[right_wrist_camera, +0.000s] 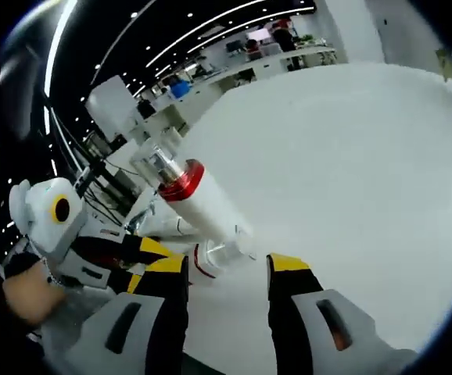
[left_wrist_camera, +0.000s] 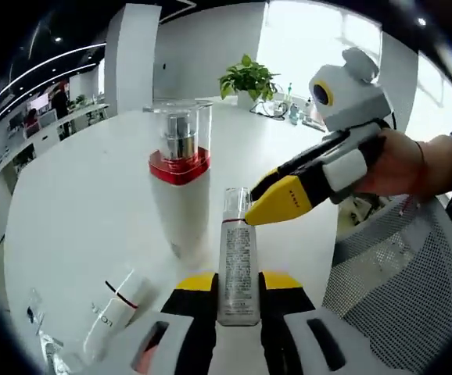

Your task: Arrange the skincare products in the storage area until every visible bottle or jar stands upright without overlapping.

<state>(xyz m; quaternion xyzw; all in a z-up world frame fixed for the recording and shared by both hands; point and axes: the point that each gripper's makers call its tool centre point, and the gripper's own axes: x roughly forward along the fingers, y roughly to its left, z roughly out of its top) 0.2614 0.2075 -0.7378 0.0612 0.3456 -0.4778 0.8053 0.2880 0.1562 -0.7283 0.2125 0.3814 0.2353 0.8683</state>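
gripping one clear tube [left_wrist_camera: 238, 266], left tool [left_wrist_camera: 238, 301] clamped; right tool [right_wrist_camera: 227, 269] apart; two other bottles.

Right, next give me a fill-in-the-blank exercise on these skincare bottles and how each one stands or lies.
1. The left gripper grips a slim clear bottle with a ___ band near its cap.
2. The tall white bottle with the clear cap stands ___ on the white table.
3. The small white tube near the left gripper lies on its ___.

Missing words: red; upright; side.
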